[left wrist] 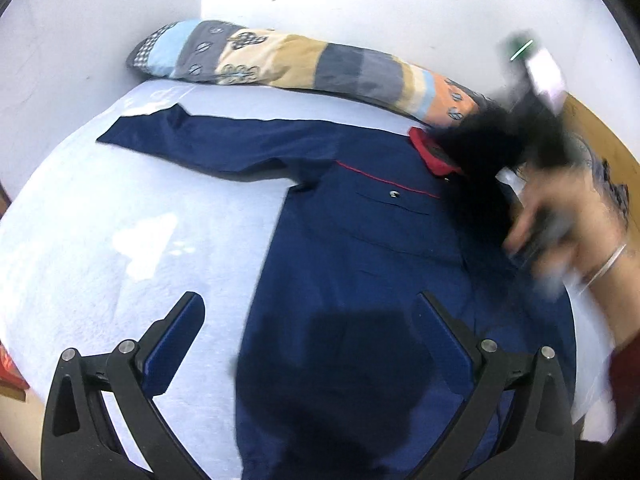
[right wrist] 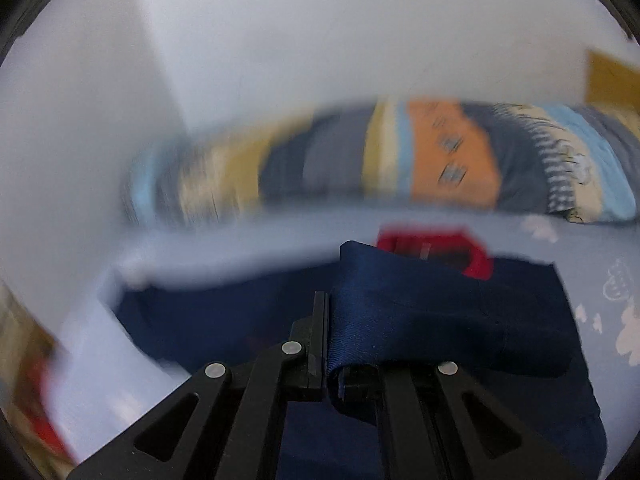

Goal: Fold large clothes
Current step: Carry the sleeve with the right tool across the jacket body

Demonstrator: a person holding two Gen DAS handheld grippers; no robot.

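A navy shirt (left wrist: 360, 240) with a red collar (left wrist: 428, 152) lies front up on the pale blue bedsheet (left wrist: 100, 240). One sleeve (left wrist: 192, 144) stretches out flat to the left. My left gripper (left wrist: 310, 320) hangs open above the shirt's lower body, with nothing between its blue pads (left wrist: 176, 344). In the right wrist view, my right gripper (right wrist: 332, 320) is shut on a fold of navy sleeve fabric (right wrist: 400, 300), which drapes over its right finger just in front of the collar (right wrist: 476, 256). The person's hand (left wrist: 568, 216) holding that gripper is blurred near the collar.
A long patchwork pillow (left wrist: 300, 60) lies along the white wall (left wrist: 360, 0) behind the shirt. A wooden bed edge (left wrist: 612, 152) shows at the far right. Bare sheet spreads left of the shirt, and a red object (left wrist: 8, 364) sits at the left border.
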